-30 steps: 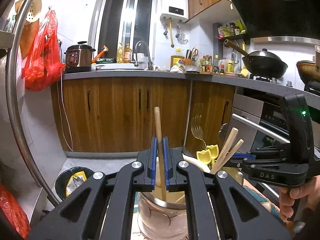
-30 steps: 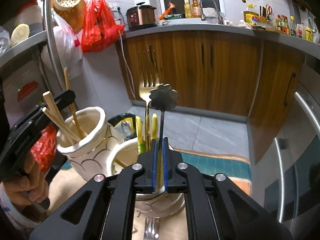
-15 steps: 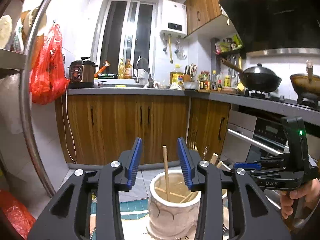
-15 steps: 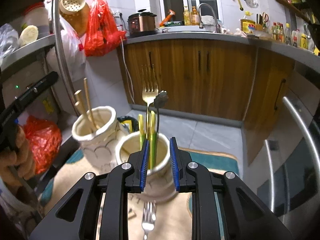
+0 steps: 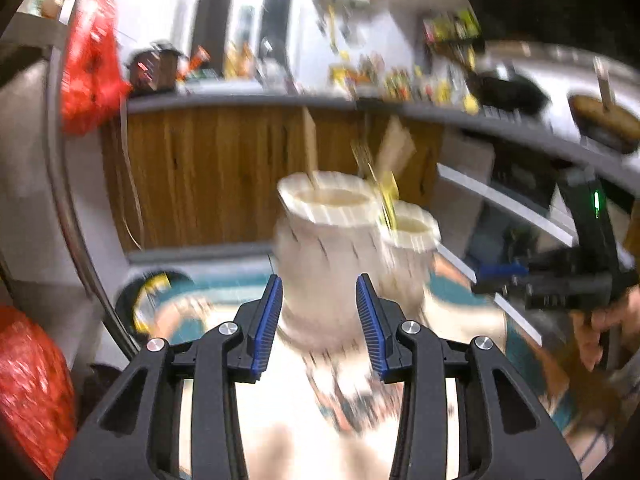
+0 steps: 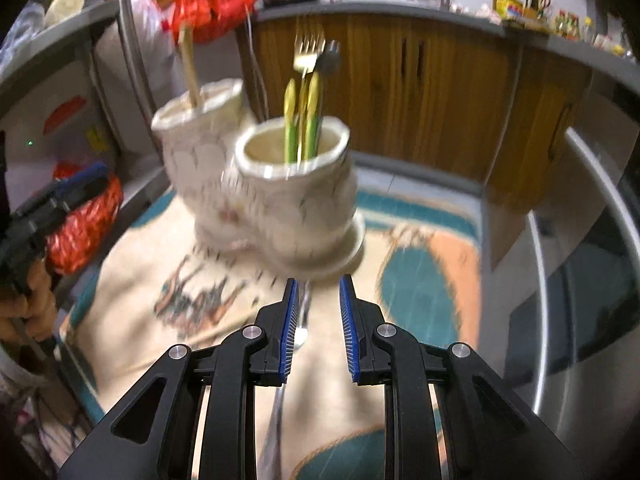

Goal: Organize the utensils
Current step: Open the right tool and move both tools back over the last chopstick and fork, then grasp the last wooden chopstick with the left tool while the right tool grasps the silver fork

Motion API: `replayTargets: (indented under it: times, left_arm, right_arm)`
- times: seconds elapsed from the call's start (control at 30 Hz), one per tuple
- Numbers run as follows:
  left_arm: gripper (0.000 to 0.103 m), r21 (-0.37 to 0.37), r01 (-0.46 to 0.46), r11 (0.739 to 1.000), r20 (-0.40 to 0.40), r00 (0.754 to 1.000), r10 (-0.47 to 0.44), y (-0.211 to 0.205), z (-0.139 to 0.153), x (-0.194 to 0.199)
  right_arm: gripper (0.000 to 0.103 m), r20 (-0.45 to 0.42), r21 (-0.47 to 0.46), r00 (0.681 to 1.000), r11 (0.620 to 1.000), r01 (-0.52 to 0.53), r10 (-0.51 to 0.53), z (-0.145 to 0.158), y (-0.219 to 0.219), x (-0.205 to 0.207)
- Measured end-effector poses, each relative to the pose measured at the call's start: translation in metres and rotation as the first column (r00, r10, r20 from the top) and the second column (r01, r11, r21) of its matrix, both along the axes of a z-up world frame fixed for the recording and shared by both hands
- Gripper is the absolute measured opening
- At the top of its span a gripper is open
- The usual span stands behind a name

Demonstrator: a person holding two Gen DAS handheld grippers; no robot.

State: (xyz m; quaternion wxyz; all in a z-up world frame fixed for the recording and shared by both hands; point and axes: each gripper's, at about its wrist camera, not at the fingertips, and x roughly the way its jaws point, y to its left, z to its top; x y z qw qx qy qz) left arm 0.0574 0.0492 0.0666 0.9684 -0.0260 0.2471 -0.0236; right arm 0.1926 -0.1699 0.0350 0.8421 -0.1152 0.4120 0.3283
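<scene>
Right wrist view: the right gripper (image 6: 316, 316) has let go of the dark-headed utensil (image 6: 329, 60), which now stands in the nearer cup (image 6: 296, 196) beside a gold fork (image 6: 309, 46) and green-handled pieces. Its jaws have just opened and stand slightly apart, gripping nothing, over a silver fork (image 6: 301, 322) lying on the patterned cloth (image 6: 168, 264) that covers the desk. The left gripper (image 5: 318, 322) has likewise released its chopstick (image 5: 310, 148) into the farther cup (image 5: 324, 240); its jaws are partly open and empty. Both have backed off from the cups, so that placement looks done. The silver fork is probably next, though blur hides its shape
</scene>
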Motion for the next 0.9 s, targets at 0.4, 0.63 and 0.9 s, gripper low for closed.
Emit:
replayTargets:
  times: [0.4, 0.63, 0.9]
  left_arm:
    - [0.039, 0.036, 0.184, 0.982, -0.311, 0.936, -0.164, -0.059, -0.064, 0.024]
    - [0.038, 0.070, 0.245, 0.967, -0.426, 0.884, -0.193, -0.082, -0.085, 0.035]
    - [0.012, 0.119, 0.264, 0.957, -0.481, 0.859, -0.177, -0.092, -0.092, 0.045]
  right_arm:
    - [0.023, -0.171, -0.103, 0.984, 0.992, -0.074, 0.055, -0.043, 0.014, -0.016]
    - [0.027, -0.223, -0.176, 0.972, 0.978, -0.112, 0.071, -0.051, 0.025, -0.017]
    - [0.024, -0.260, -0.269, 0.963, 0.952, -0.148, 0.076, -0.060, 0.045, -0.012]
